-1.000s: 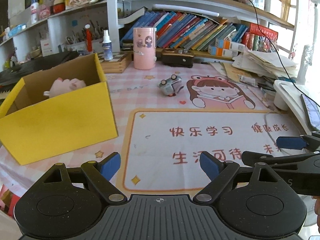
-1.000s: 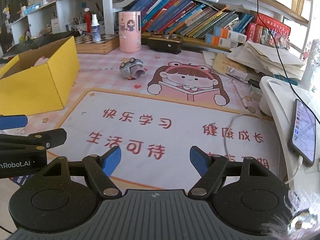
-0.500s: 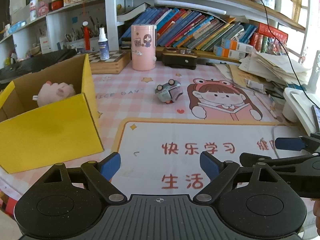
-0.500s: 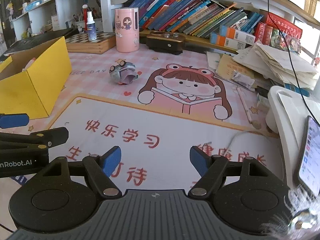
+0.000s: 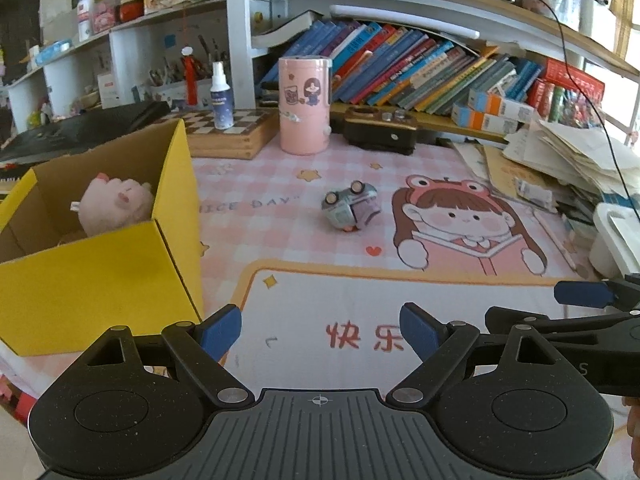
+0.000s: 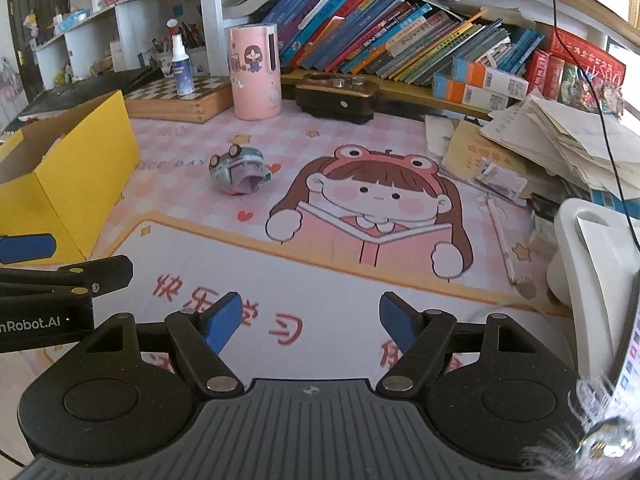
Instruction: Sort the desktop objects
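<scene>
Yellow cardboard marks our goal: the box (image 5: 100, 264) stands open on the left of the bench (image 5: 280, 240), with a pink plush pig (image 5: 116, 204) already inside. Our next piece looks to be the small toy car (image 5: 350, 206), tipped on its side on the checked pink mat, well apart from the box and well ahead of both tools. We judge the step in hand to be the approach to it. To do it well we should bring one gripper in low over the printed mat, straddle the car across its narrow body, and close only once it sits squarely between the pads. Both the left gripper (image 5: 320, 328) and the right gripper (image 6: 310, 322) have their jaws released, with nothing between them. The route is bare mat. Behind the car stand a pink canister (image 5: 305, 106), a dark brown case (image 5: 380, 130) and a spray bottle (image 5: 221, 98) on a chessboard box, so we should not overshoot; loose papers (image 6: 560, 140) pile up to the right.
</scene>
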`<state>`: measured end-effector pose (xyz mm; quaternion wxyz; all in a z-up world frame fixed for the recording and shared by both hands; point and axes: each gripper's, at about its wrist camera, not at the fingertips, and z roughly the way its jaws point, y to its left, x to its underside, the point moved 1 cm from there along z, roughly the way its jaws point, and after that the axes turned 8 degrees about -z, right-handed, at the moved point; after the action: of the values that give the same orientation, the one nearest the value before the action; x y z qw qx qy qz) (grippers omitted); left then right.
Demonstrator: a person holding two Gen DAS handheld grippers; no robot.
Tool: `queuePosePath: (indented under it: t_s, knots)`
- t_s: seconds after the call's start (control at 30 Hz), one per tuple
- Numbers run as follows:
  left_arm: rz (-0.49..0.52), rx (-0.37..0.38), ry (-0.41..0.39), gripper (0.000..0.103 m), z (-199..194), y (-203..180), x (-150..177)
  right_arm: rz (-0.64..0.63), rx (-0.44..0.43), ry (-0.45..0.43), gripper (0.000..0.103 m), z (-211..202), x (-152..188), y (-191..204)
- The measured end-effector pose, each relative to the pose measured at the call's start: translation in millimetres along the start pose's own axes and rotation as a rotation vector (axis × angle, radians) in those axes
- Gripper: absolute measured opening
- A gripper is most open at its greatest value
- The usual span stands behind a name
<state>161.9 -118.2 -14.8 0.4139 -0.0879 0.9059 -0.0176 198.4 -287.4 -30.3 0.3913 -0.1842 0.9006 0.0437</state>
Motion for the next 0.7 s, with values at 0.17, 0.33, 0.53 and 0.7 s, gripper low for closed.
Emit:
queuePosePath:
  t_s: [0.17,0.33,0.53,0.7]
  knots:
    - [-0.008,-0.022,-0.020,0.089,3,-3,-8,0.004,-0.021,-0.019,0.074,7,-10,-6]
    - [-0.017,-0.040,-0.033,0.089,8,-5,-15,-0.002,-0.038,-0.034,0.074,14,-19,-11]
    - [-0.021,-0.057,-0.044,0.089,16,-6,-22,0.000,-0.050,-0.044,0.074,23,-30,-16]
    - [-0.023,-0.070,-0.049,0.089,24,-7,-29,0.000,-0.058,-0.049,0.074,31,-37,-19]
